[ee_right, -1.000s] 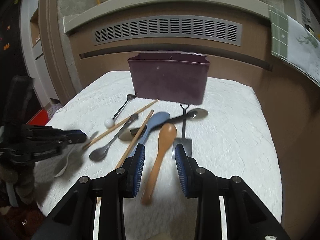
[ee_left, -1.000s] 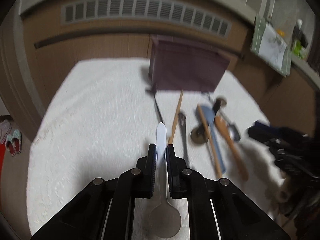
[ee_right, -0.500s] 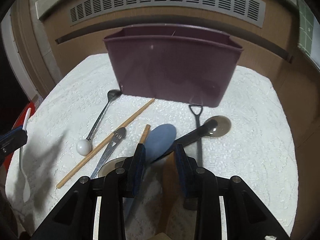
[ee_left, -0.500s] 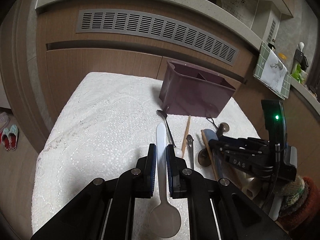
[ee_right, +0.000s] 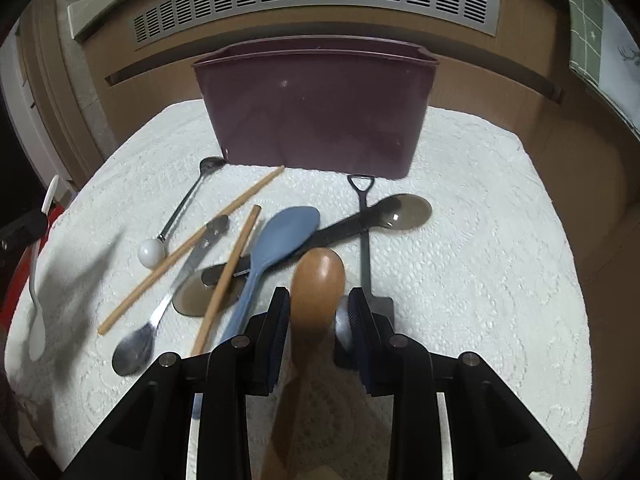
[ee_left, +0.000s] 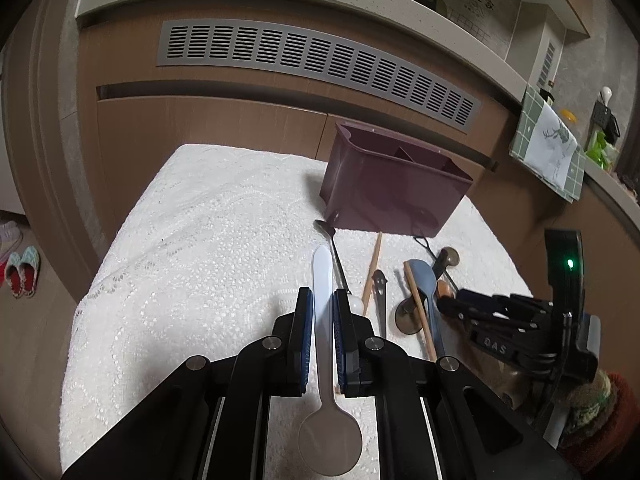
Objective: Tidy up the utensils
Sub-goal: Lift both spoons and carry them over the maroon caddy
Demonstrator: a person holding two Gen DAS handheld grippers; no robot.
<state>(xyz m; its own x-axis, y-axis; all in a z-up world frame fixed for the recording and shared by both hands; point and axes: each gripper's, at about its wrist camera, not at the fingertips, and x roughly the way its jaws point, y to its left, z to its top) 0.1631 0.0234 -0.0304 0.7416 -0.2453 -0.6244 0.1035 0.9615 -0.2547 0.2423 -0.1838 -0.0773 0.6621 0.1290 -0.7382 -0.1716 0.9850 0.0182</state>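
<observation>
My left gripper (ee_left: 322, 300) is shut on a white plastic spoon (ee_left: 323, 280), handle pointing forward, held above the white cloth; the spoon also shows at the left of the right wrist view (ee_right: 38, 280). My right gripper (ee_right: 319, 300) is open, its jaws on either side of the wooden spoon (ee_right: 318, 280) lying on the cloth. The maroon utensil holder (ee_right: 316, 108) stands behind the pile, also in the left wrist view (ee_left: 392, 188). The right gripper shows at right in the left wrist view (ee_left: 452, 304).
Loose on the cloth (ee_right: 480, 240): a blue spoon (ee_right: 280, 236), two wooden chopsticks (ee_right: 192, 248), a metal spoon (ee_right: 160, 312), a ball-ended spoon (ee_right: 176, 216), a black shovel spoon (ee_right: 364, 240), a dark translucent spoon (ee_right: 400, 212). A wooden cabinet wall (ee_left: 200, 120) stands behind.
My right gripper moved forward and down over the pile until its open jaws straddle the wooden spoon. My left gripper lifted the white spoon higher and drew back.
</observation>
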